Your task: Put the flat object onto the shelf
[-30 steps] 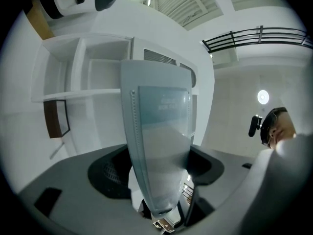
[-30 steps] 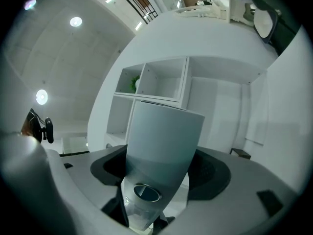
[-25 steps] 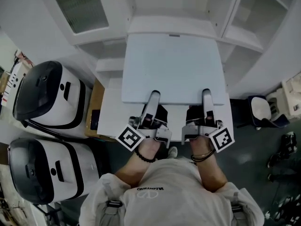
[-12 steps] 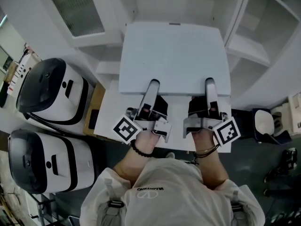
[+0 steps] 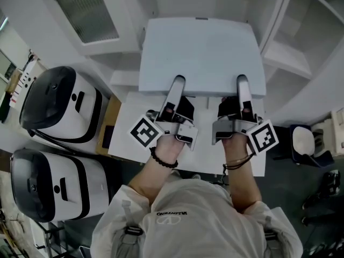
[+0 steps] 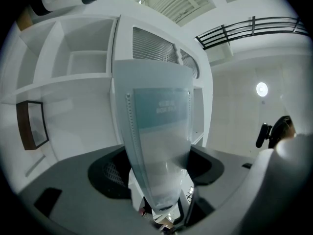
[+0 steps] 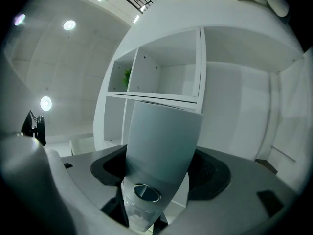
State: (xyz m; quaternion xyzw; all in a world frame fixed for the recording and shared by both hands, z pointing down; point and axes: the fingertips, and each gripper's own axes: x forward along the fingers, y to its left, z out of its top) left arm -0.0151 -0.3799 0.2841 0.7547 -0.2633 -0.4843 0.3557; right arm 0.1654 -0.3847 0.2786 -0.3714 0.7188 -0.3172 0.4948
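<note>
Pale blue-grey flat object (image 5: 201,52) gripped along its near edge by left tool (image 5: 177,86) and right tool (image 5: 243,85), both clamped across its thickness, raised above the white counter (image 5: 126,138), short of the shelf (image 5: 283,54). Mid-carry, seemingly. Next: keep level, push forward onto a shelf board, then release.

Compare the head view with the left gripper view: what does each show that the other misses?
Head view only: the left tongs and right tongs gripping the flat board, plus two white-and-black appliances. Left gripper view only: a printed label on the board, a framed picture, a black railing. Shared: the board and white shelving.
</note>
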